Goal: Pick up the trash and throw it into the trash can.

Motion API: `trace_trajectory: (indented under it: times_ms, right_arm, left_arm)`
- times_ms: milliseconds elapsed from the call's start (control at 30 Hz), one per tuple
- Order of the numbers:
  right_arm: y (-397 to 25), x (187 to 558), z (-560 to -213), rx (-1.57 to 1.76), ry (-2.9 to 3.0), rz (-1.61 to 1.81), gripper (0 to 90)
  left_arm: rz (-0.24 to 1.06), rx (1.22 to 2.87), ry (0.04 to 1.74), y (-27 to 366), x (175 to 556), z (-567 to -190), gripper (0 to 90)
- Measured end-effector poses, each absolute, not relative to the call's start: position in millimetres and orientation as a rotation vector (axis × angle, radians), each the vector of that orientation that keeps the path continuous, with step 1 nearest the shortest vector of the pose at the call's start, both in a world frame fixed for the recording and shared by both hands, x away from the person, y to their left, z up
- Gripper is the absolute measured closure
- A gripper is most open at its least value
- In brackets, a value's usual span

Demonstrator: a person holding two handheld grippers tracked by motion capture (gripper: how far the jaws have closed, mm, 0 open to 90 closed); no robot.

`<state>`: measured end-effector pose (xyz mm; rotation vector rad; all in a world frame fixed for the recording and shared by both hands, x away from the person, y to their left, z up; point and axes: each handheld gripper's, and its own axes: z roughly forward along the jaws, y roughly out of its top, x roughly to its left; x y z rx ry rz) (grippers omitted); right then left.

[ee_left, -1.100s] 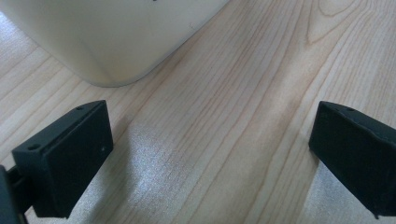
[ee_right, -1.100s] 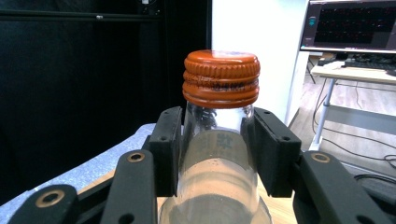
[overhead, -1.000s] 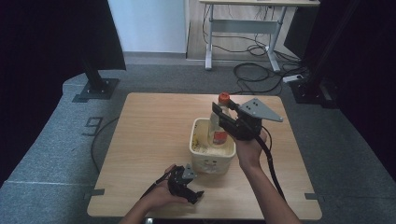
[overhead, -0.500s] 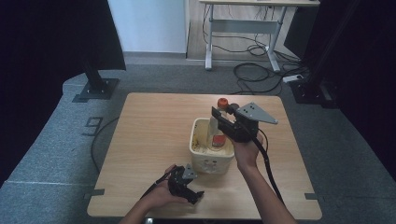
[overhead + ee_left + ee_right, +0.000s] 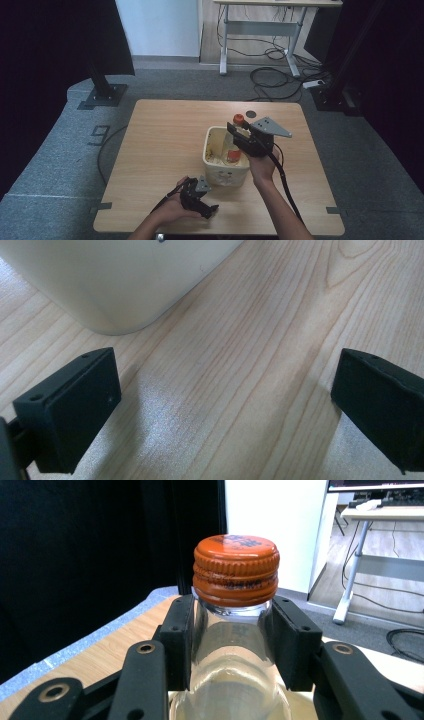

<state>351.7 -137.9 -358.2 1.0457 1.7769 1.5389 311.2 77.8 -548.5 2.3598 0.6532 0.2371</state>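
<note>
My right gripper (image 5: 246, 139) is shut on the neck of a clear bottle (image 5: 231, 680) with an orange screw cap (image 5: 236, 570). In the high view the bottle (image 5: 235, 137) stands roughly upright, its lower part inside a cream tub (image 5: 216, 167) at the table's middle. An orange patch (image 5: 231, 155) shows low in the tub by the bottle's base. My left gripper (image 5: 201, 199) rests on the table just in front of the tub, open, with bare wood between its fingers (image 5: 75, 410). The tub's wall (image 5: 115, 280) is close ahead of it.
The wooden table (image 5: 165, 145) has a small dark round mark (image 5: 251, 114) behind the tub. A cable (image 5: 285, 182) trails from the right gripper along the forearm. On the floor behind stand a black stand base (image 5: 102, 94) and a desk frame with cables (image 5: 270, 75).
The right gripper has come down and toward the person with the bottle, sinking its lower part into the tub. The left gripper has stayed in place.
</note>
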Motion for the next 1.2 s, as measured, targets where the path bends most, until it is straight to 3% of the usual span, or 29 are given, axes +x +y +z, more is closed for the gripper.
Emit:
trace_trajectory:
  times_ms: [367, 1200]
  right_arm:
    - [-136.2, 357.6, -385.9, 1.08, 1.835, 1.483, 56.2]
    - [-133.1, 362.2, -413.2, 1.083, 1.97, 1.367, 56.4]
  left_arm:
    - [0.235, 2.359, 0.653, 77.5, 311.1, -548.5, 0.0]
    - [0.236, 2.358, 0.657, 77.1, 311.0, -548.5, 0.0]
